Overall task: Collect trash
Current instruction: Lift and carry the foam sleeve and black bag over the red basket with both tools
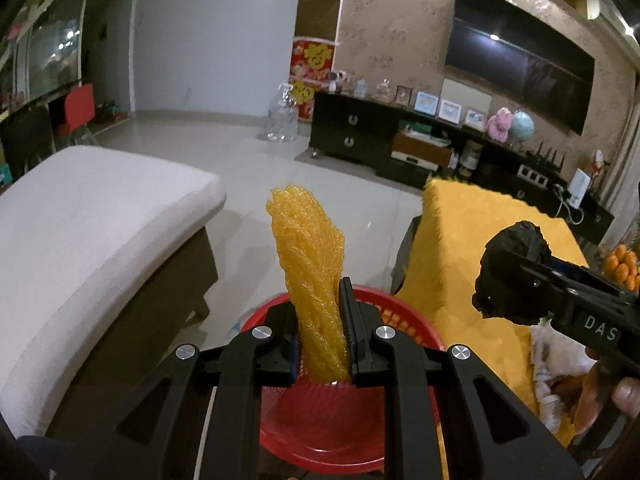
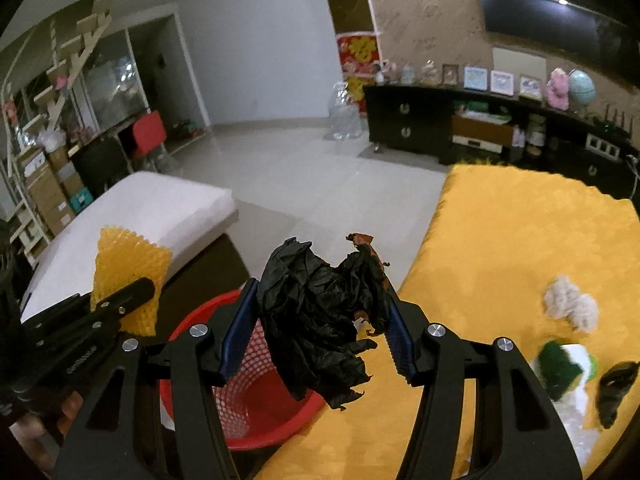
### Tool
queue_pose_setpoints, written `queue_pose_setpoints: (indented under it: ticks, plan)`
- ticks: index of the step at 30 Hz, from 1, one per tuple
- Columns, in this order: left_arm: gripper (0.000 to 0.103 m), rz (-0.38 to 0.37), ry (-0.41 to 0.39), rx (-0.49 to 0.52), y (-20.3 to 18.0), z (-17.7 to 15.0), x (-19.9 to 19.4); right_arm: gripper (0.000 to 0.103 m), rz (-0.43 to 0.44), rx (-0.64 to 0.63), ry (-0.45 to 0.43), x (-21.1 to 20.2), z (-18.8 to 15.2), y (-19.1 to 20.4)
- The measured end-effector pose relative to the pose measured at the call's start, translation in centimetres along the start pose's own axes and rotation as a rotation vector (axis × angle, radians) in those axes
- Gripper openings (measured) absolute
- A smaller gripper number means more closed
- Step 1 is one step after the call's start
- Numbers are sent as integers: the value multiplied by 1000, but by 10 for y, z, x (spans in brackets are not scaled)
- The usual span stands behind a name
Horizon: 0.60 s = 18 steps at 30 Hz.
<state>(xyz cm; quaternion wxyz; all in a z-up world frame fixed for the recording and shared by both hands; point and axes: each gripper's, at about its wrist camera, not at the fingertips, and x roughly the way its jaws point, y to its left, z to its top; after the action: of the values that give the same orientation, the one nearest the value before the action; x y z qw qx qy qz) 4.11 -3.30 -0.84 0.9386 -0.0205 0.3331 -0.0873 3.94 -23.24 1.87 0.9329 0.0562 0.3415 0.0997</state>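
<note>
My left gripper [image 1: 320,320] is shut on a yellow foam net [image 1: 310,276] that stands upright above the red mesh basket [image 1: 320,432]. My right gripper [image 2: 320,316] is shut on a crumpled black plastic wrapper [image 2: 324,320], held over the edge between the basket [image 2: 248,400] and the yellow-covered table [image 2: 500,248]. In the left wrist view the right gripper [image 1: 520,276] with its black wrapper [image 1: 516,248] is to the right over the table. In the right wrist view the left gripper [image 2: 136,292] with the net [image 2: 124,264] is to the left.
On the yellow table at the right lie white tissue wads [image 2: 572,304], a green and white wrapper [image 2: 568,364] and a black scrap [image 2: 614,388]. A white cushioned bench [image 1: 92,240] stands left of the basket. A black TV cabinet [image 1: 420,140] lines the far wall. Oranges [image 1: 622,266] sit at the far right.
</note>
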Motion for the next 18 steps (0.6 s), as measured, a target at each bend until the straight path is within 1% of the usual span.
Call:
queue_pose_setpoints:
  ticks: [5, 10, 18]
  plan:
    - [16, 6, 41, -14, 10, -7, 13, 57, 10, -15, 35, 16, -4, 10]
    - [16, 17, 96, -28, 16, -10, 30, 57, 30, -20, 90, 35, -13, 21]
    - [16, 30, 145, -33, 21, -18, 42, 60, 64, -36, 146, 57, -23, 39]
